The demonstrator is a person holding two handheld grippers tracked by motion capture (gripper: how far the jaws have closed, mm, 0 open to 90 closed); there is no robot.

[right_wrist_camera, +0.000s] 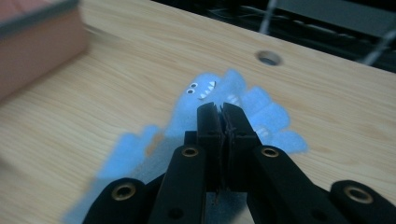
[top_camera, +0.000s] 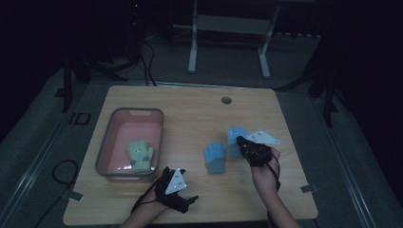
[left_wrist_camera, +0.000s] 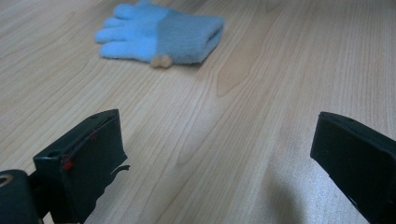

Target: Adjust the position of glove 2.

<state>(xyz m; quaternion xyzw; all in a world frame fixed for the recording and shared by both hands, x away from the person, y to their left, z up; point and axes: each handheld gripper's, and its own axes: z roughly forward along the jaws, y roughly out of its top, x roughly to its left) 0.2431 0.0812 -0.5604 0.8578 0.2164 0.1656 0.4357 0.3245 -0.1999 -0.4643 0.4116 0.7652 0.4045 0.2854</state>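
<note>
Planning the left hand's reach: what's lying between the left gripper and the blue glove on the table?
Nothing: bare wood between left gripper and blue glove, per the left gripper view.

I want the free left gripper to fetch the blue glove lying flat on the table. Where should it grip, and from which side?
Probably the cuff of the flat blue glove: it is the thicker, open-ended band, nearest the person in the high view. Bring the open left gripper down from above, jaws across the cuff, since the fingers are thin and floppy.
</note>
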